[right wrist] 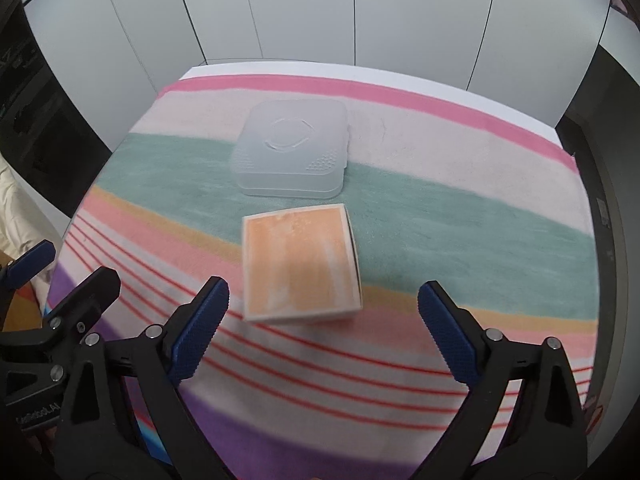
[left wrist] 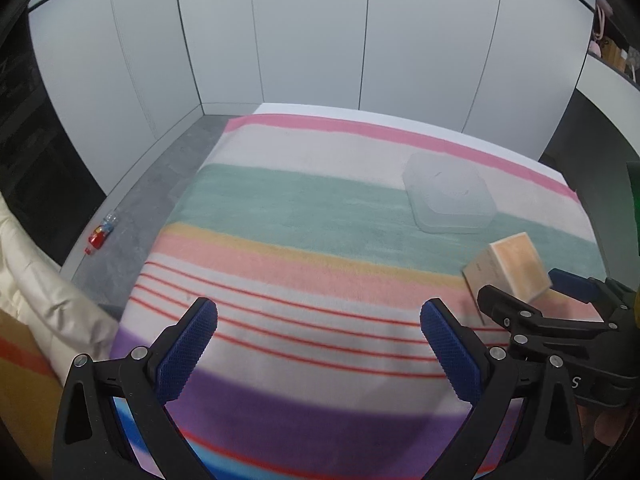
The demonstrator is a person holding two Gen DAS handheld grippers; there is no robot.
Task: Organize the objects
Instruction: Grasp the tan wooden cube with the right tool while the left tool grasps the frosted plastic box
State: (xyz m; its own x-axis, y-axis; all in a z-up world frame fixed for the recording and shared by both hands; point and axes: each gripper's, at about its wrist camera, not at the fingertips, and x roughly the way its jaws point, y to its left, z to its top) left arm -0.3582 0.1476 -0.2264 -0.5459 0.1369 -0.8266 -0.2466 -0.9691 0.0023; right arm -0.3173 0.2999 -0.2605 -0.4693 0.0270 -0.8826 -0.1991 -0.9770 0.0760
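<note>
An orange-faced cardboard box (right wrist: 301, 264) lies on the striped blanket (right wrist: 460, 240), just ahead of my right gripper (right wrist: 322, 296), whose jaws are wide open and empty. A translucent plastic lidded container (right wrist: 291, 146) sits beyond the box. In the left wrist view the box (left wrist: 514, 268) is at the right, partly behind the right gripper's fingers (left wrist: 500, 308), and the container (left wrist: 450, 196) lies farther back. My left gripper (left wrist: 318, 316) is open and empty over the red-lined stripes.
The blanket (left wrist: 300, 208) covers a table against white wall panels. A small red-capped bottle (left wrist: 102, 234) lies on the grey floor at the left. Cream fabric (left wrist: 44, 292) hangs at the left edge. Dark furniture stands at the right.
</note>
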